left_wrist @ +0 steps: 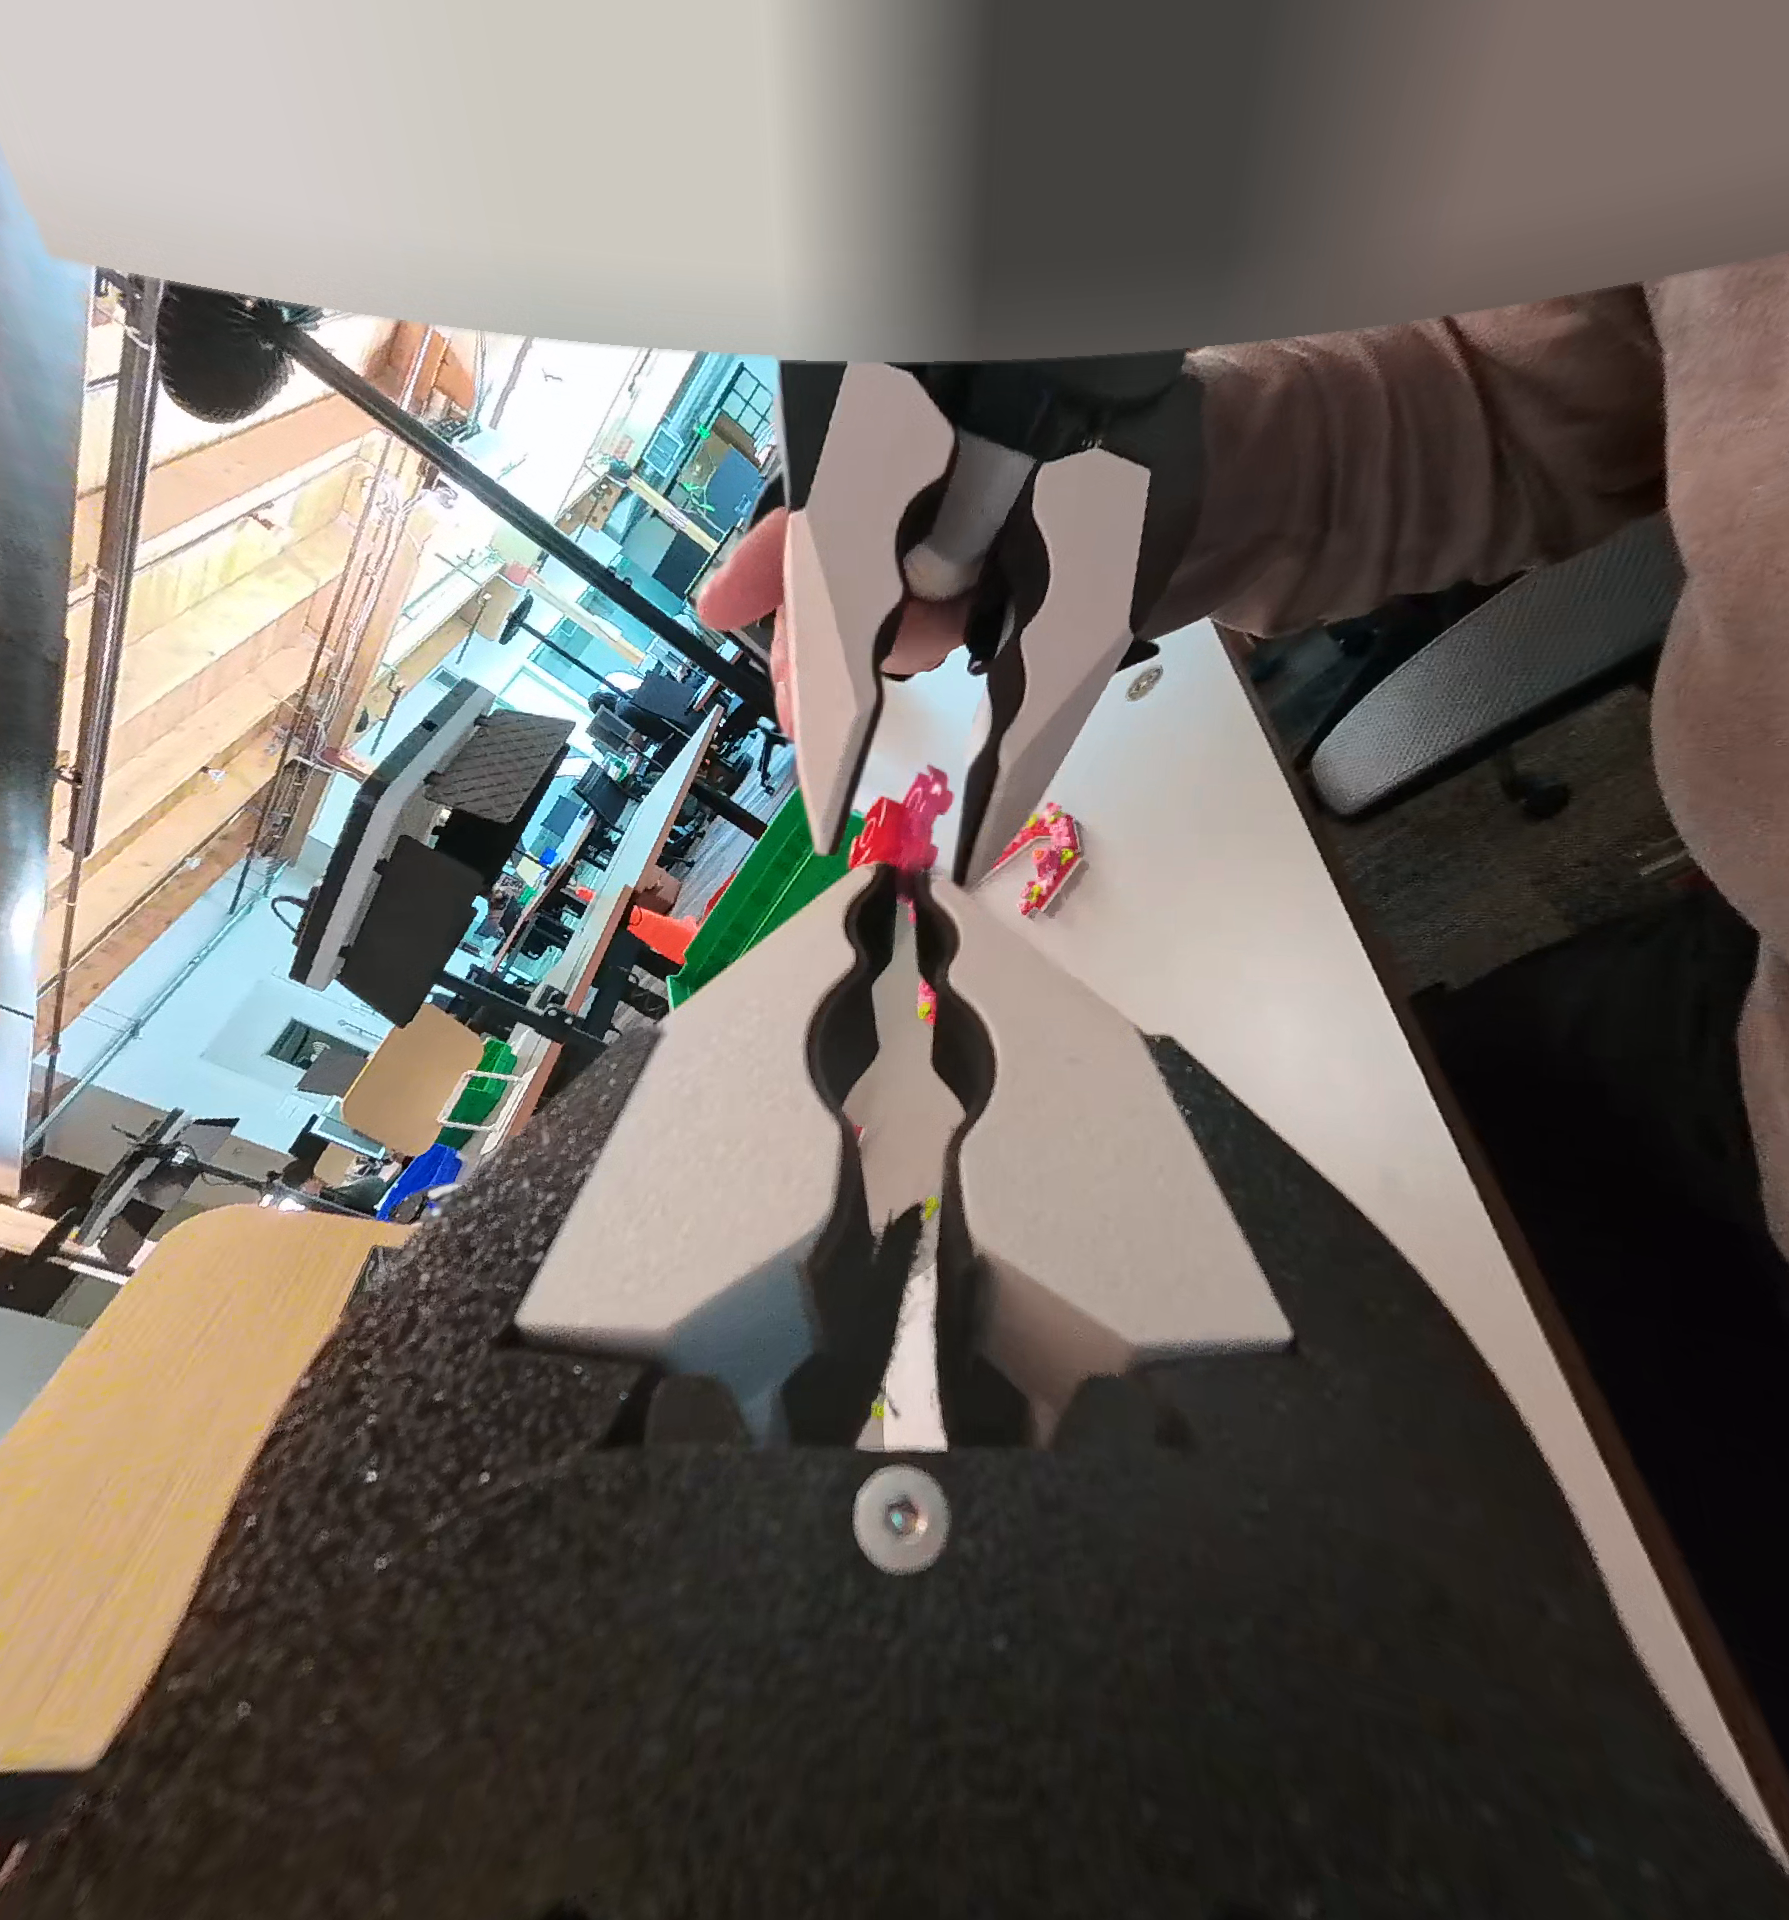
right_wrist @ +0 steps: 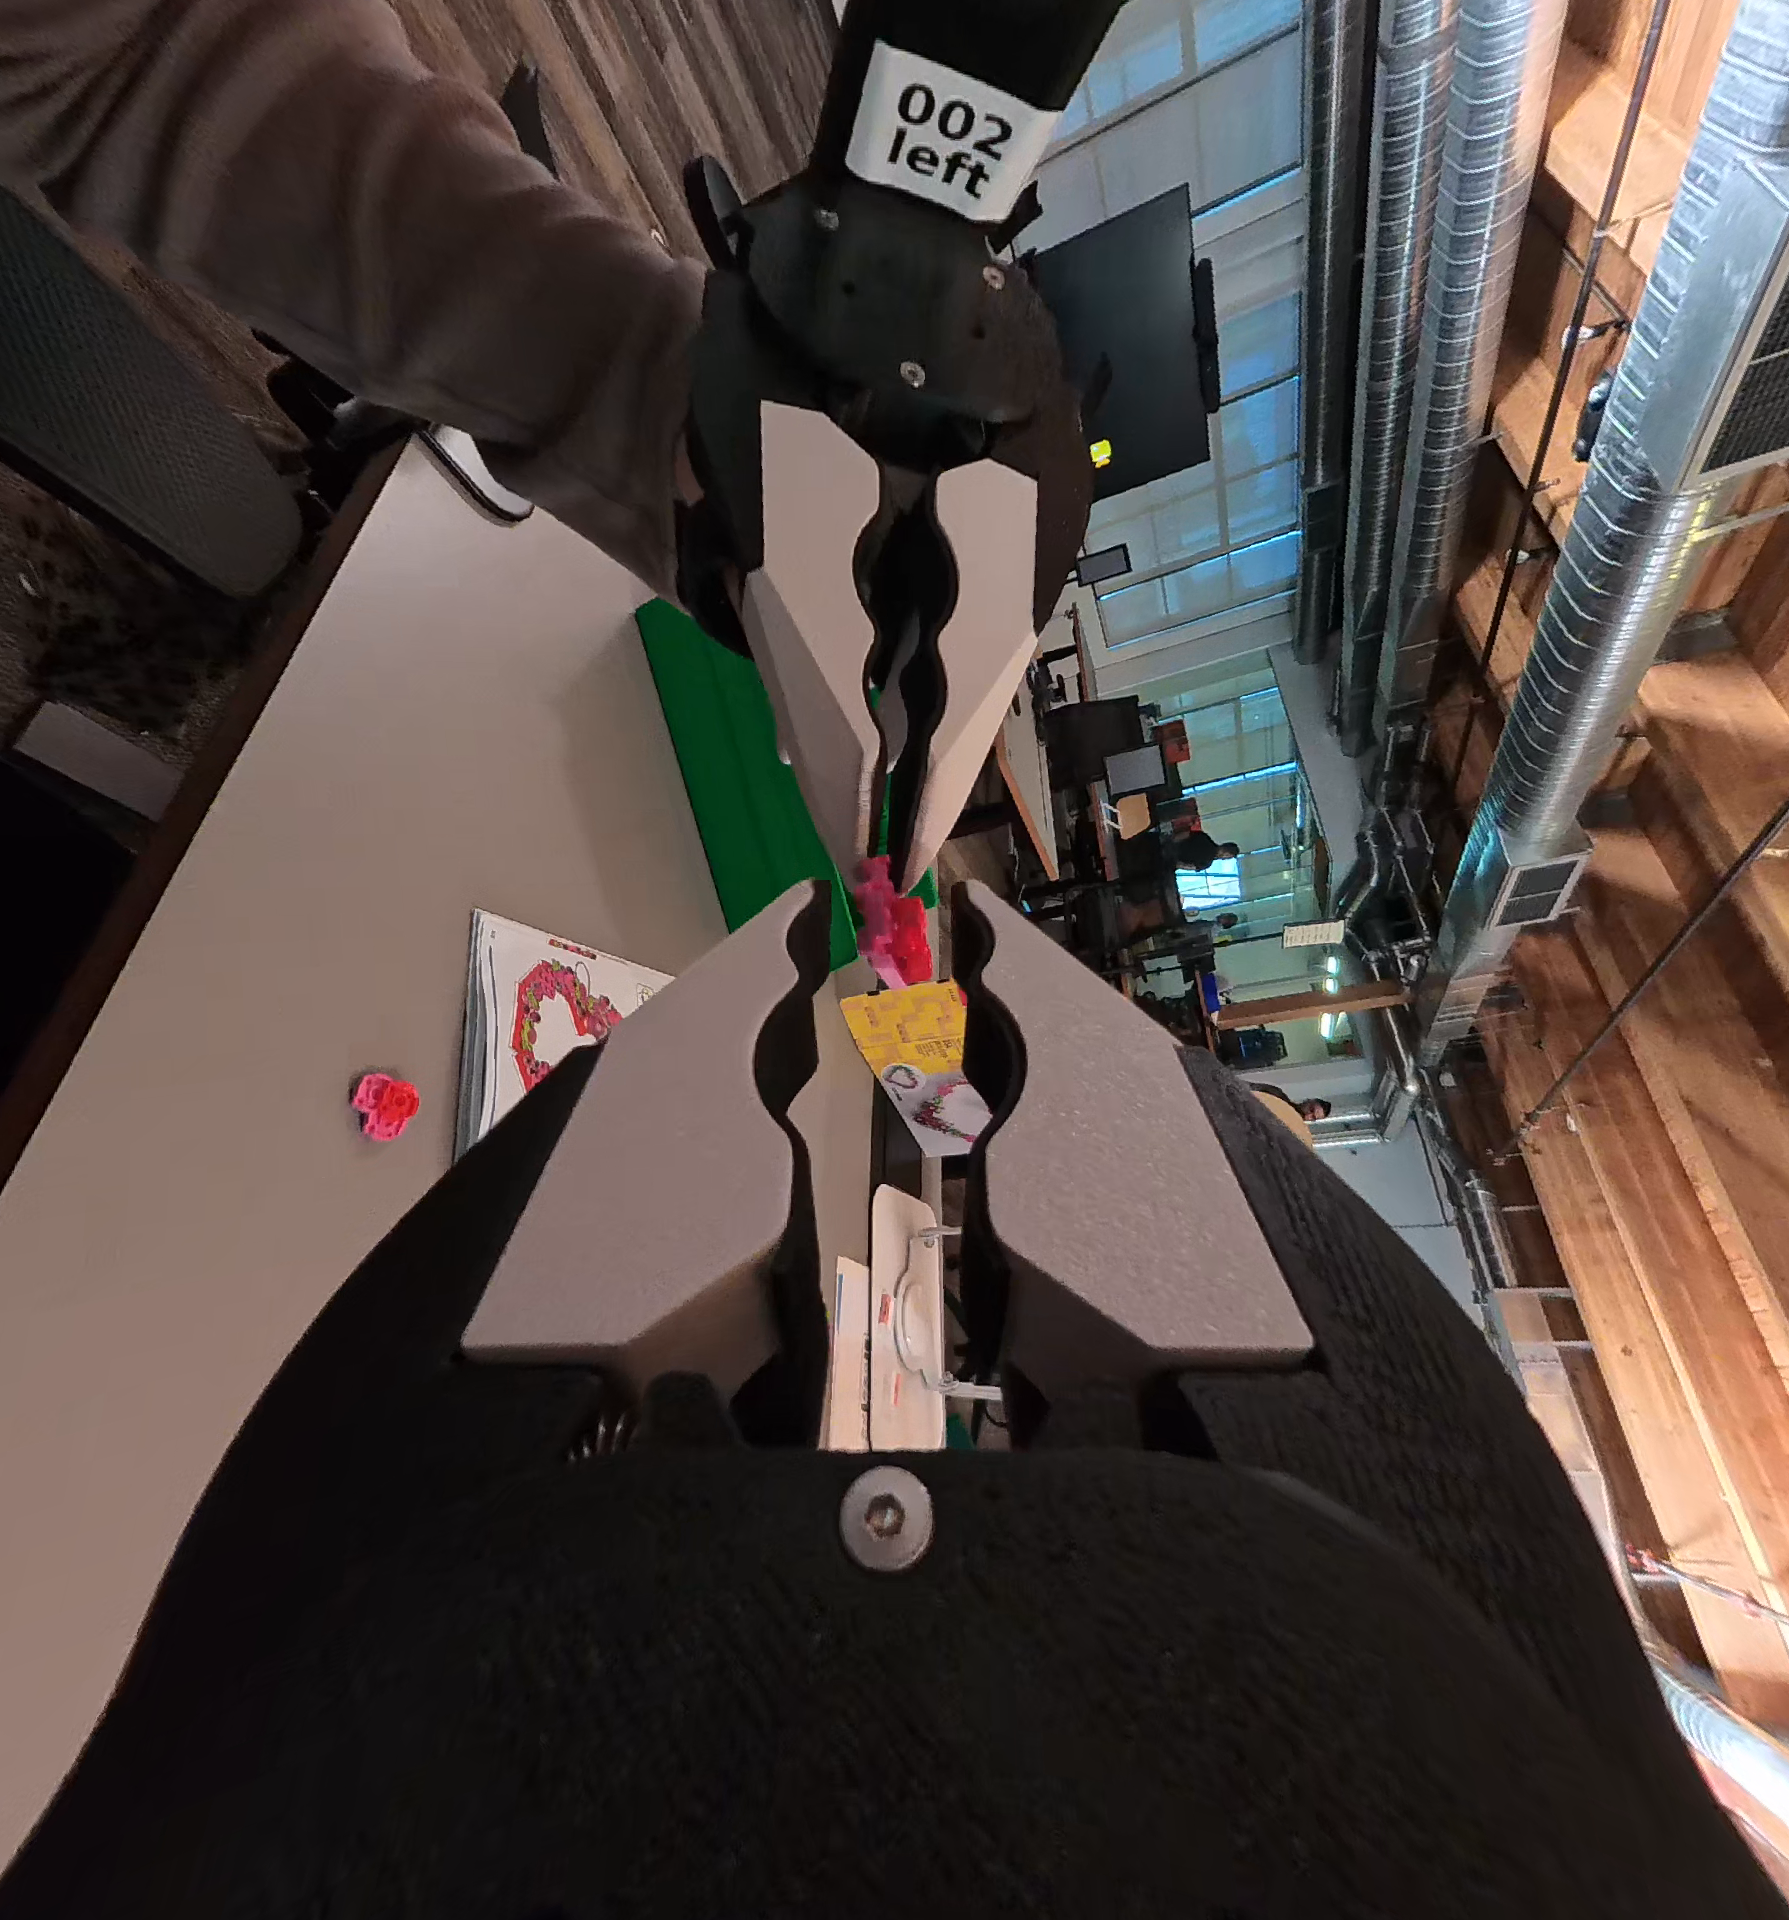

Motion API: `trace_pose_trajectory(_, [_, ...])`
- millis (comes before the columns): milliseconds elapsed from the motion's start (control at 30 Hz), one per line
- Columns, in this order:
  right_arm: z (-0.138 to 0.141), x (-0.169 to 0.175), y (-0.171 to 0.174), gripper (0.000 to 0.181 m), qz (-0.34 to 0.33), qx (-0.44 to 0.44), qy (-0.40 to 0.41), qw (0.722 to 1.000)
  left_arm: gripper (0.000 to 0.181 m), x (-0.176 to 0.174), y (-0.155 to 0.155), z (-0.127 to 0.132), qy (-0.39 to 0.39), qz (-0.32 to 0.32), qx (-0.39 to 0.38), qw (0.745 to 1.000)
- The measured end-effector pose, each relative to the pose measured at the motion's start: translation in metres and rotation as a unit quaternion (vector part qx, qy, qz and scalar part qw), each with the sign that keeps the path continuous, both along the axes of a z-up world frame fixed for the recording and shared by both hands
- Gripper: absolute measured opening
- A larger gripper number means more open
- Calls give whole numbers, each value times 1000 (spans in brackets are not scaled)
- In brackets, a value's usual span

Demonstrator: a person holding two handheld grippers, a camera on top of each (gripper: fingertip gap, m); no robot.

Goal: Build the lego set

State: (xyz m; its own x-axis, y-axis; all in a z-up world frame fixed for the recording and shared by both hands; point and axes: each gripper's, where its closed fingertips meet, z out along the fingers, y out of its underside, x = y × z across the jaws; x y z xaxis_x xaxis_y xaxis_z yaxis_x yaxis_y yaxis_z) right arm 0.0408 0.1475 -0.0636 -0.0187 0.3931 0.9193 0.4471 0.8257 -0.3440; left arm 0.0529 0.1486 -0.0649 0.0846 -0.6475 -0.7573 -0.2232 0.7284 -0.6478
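A small pink and red lego assembly (left_wrist: 905, 821) is held in the air above the white table (left_wrist: 1181, 935). My left gripper (left_wrist: 905, 883) is shut on its near end. In the right wrist view the left gripper (right_wrist: 885, 862) comes down from the top and pinches the assembly (right_wrist: 895, 930). My right gripper (right_wrist: 890, 899) is open, with one finger on each side of the assembly and a gap on both sides. It also shows in the left wrist view (left_wrist: 895, 857), coming from above.
A green baseplate (right_wrist: 734, 748) lies on the table beyond the grippers. An instruction booklet (right_wrist: 547, 1008), a loose pink and red piece (right_wrist: 386, 1101) and a yellow box (right_wrist: 905, 1023) lie nearby. A pink built section (left_wrist: 1051, 857) lies on the table. An office chair (left_wrist: 1492, 665) stands at the table's edge.
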Motion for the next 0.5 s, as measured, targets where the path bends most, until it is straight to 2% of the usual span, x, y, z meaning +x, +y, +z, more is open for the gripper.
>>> trace_pose_trajectory(33, [0,0,-1,20,0,0,-1,1000,1,0,-2,0,2,-5,-1,1000])
trace_pose_trajectory(133, [1,1,-5,11,6,-2,0,1000,1,0,-9,3,1,-25,-2,1000])
trace_pose_trajectory(500, [13,-3,-38,9,87,3,48,995,1,-3,-42,13,-25,-142,-11,990])
